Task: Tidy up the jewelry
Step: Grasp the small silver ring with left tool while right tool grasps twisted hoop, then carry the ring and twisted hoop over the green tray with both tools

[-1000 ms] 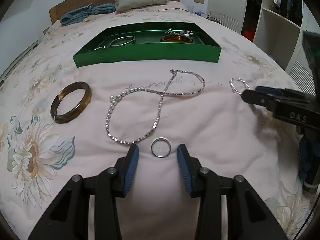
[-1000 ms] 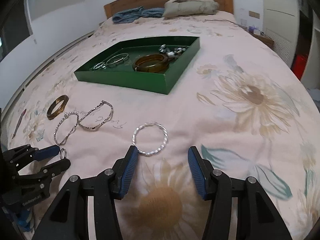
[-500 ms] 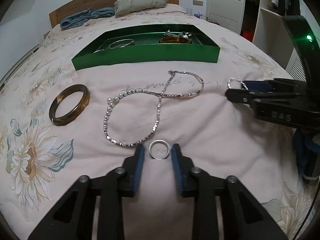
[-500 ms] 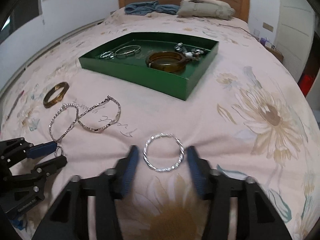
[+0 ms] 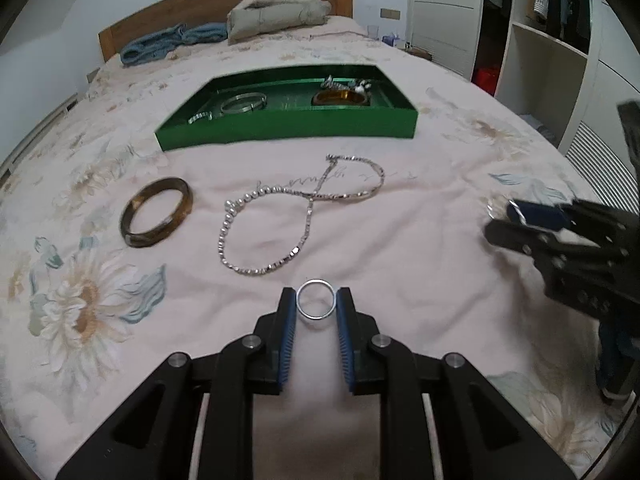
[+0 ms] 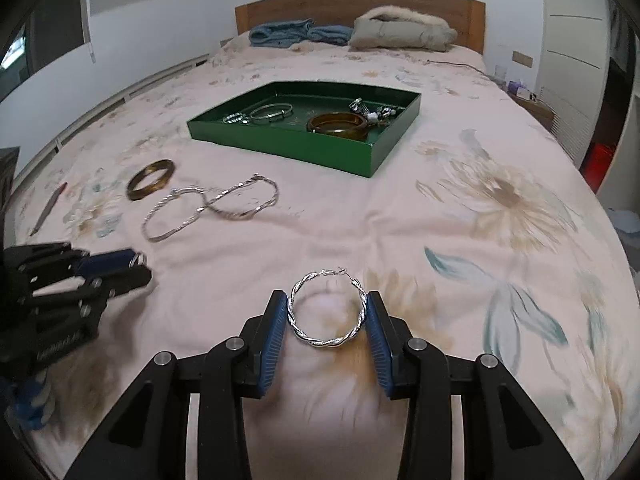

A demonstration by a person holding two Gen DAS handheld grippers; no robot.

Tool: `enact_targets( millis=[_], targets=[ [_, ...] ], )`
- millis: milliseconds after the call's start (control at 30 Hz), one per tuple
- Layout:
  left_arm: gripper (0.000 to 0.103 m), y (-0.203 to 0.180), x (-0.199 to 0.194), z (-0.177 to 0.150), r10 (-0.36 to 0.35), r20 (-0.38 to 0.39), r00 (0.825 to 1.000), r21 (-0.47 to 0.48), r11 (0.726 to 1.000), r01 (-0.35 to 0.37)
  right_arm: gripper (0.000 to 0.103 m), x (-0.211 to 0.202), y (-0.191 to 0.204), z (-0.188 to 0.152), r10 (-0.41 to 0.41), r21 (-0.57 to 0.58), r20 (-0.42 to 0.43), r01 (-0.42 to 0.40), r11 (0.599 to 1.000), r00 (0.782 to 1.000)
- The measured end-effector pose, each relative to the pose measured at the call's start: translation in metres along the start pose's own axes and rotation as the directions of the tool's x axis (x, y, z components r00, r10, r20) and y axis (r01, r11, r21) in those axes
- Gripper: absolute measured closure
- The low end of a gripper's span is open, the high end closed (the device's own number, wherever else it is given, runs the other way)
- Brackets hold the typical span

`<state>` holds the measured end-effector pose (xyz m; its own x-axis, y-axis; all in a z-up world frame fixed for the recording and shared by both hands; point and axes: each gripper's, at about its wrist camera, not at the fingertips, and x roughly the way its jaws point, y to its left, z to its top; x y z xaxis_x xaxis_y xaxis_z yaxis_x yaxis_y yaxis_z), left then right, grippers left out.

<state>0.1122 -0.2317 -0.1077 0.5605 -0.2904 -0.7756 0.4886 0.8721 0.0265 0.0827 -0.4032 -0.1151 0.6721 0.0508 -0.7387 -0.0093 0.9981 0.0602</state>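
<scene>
Two grippers each pinch jewelry: left gripper (image 5: pixel 316 305) a small ring (image 5: pixel 315 299), right gripper (image 6: pixel 327 311) a twisted hoop (image 6: pixel 327 309); the green tray (image 6: pixel 280 145) lies straight ahead.

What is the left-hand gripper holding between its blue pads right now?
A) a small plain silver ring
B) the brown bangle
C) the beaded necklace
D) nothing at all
A: in the left wrist view the left gripper has both blue pads pressed against a small plain silver ring, while the brown bangle and beaded necklace lie on the bedspread.
</scene>
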Motion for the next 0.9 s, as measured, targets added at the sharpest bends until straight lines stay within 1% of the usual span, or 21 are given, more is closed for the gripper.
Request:
enact_targets(
  millis=[233, 467, 667, 900],
  targets=[
    [0.084, -0.005, -0.050, -0.006, 0.023, 0.075, 0.997, 0.033, 0.999, -0.026, 0.063, -0.057, 0.009, -0.021, -0.003, 0.043, 0.051, 0.001, 0.999, 0.999],
    [0.084, -0.002, -0.090, -0.018, 0.024, 0.124, 0.992, 0.036, 0.999, -0.029, 0.063, -0.103, 0.029, -0.033, -0.019, 0.044, 0.091, 0.015, 0.999, 0.996],
    [0.084, 0.007, -0.117, -0.031, 0.028, 0.154, 0.988, 0.019, 0.999, -0.032, 0.063, -0.129, 0.048, -0.039, -0.024, 0.033, 0.113, 0.020, 0.999, 0.993],
    [0.084, 0.015, -0.141, -0.046, 0.041, 0.176, 0.984, 0.006, 0.999, -0.042, 0.063, -0.148, 0.065, -0.050, -0.018, 0.030, 0.130, 0.014, 0.999, 0.991]
  ],
)
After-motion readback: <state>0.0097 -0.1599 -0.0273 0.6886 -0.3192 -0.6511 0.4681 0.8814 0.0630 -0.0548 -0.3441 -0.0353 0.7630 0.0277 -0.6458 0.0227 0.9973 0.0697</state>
